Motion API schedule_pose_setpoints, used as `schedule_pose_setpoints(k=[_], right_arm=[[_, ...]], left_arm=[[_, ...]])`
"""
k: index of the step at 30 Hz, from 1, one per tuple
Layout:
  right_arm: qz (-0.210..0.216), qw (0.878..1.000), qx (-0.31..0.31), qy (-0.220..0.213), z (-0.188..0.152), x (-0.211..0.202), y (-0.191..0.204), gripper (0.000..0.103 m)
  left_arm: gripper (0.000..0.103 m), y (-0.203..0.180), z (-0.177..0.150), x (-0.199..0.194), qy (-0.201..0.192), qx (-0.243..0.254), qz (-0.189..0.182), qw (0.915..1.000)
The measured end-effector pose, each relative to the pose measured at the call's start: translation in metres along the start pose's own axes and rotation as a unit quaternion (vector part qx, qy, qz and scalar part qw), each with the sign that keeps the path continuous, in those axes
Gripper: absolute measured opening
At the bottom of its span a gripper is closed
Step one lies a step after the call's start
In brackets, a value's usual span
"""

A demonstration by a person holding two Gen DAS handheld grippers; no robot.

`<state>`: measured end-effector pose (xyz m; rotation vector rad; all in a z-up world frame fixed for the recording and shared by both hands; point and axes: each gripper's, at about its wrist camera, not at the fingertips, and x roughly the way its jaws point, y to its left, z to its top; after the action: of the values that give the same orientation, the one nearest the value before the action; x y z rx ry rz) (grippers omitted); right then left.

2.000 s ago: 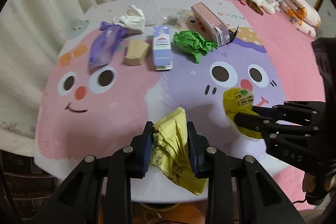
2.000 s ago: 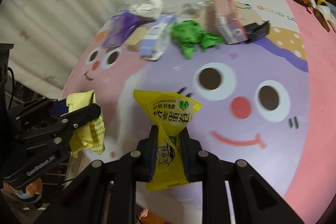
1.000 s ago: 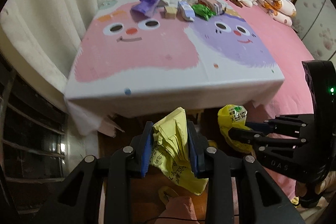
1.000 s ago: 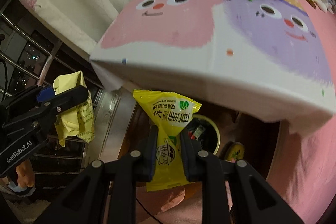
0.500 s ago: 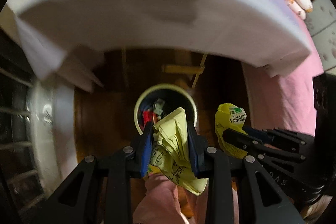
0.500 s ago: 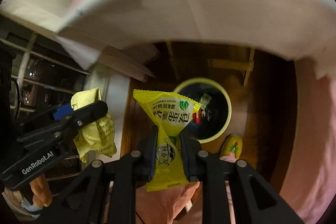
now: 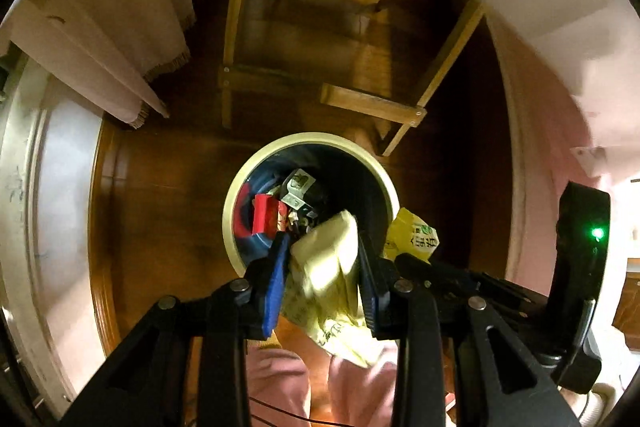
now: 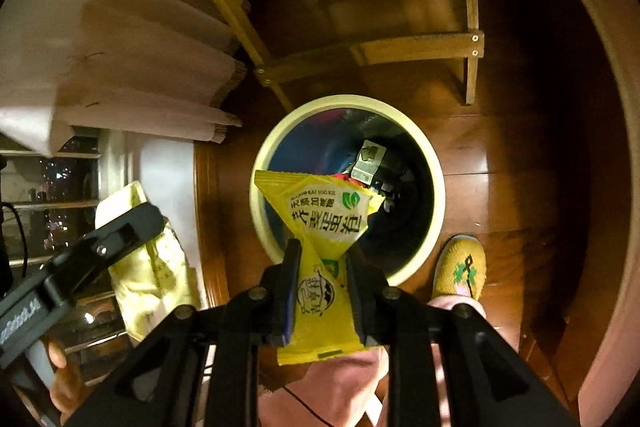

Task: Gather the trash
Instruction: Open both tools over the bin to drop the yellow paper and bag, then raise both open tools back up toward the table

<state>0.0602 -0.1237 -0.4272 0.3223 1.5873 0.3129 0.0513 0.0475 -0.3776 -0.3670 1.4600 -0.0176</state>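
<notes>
Down they've come, both grippers, from above the cartoon tablecloth to right over the bin (image 8: 434,211) on the wooden floor under the table, so the tabletop litter is out of sight and the bin's mouth fills both views. That puts this trip at the drop. Left gripper (image 7: 322,263) pinches one crumpled pale yellow paper (image 7: 326,259), its top edge over the near rim. Right gripper (image 8: 320,267) has one yellow snack packet (image 8: 324,215) between its pads, poking out over the bin's opening; its jaws are opening now, packet not yet clear of them, so the release looks under way on that side first. Count it up: two grippers, two pieces of trash in them, one bin, and inside it a small heap, a red carton (image 7: 264,215) and a grey-white wrapper (image 7: 298,185) the only bits I can separate. One yellow slipper (image 8: 460,265) sits just beside the bin.
</notes>
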Motion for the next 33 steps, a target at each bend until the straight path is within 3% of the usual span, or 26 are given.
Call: schedule_pose_setpoints(k=[2, 4, 5, 9, 16, 21, 28, 33], right_arm=[[0.001, 1.0, 0.007, 0.004, 0.005, 0.012, -0.006, 0.026], [0.005, 1.0, 0.011, 0.004, 0.009, 0.021, -0.01, 0.028], [0.006, 1.0, 0.011, 0.004, 0.011, 0.024, -0.011, 0.029], [0.005, 1.0, 0.012, 0.004, 0.014, 0.029, -0.009, 0.048], [-0.006, 1.0, 0.008, -0.001, 0.017, 0.02, 0.003, 0.053], [-0.005, 1.0, -0.006, -0.017, 0.019, -0.007, 0.019, 0.06], [0.001, 0.999, -0.012, -0.031, 0.014, -0.065, 0.044, 0.064], [0.017, 0.999, -0.018, -0.046, 0.001, -0.123, 0.068, 0.066]], left_arm=[[0.037, 0.002, 0.003, 0.012, 0.005, -0.002, 0.001, 1.0], [0.057, 0.005, 0.005, 0.018, 0.006, -0.006, 0.003, 1.0], [0.062, 0.006, 0.006, 0.02, 0.005, -0.007, 0.003, 1.0], [0.081, 0.009, 0.008, 0.02, 0.011, -0.002, 0.012, 0.9999], [0.09, 0.015, 0.013, 0.0, -0.001, -0.006, 0.037, 0.9993], [0.09, 0.019, 0.016, -0.031, -0.027, -0.018, 0.039, 0.9987], [0.09, 0.012, 0.019, -0.104, -0.063, -0.021, 0.037, 0.9971], [0.091, -0.002, 0.019, -0.176, -0.104, 0.01, 0.048, 0.9934]])
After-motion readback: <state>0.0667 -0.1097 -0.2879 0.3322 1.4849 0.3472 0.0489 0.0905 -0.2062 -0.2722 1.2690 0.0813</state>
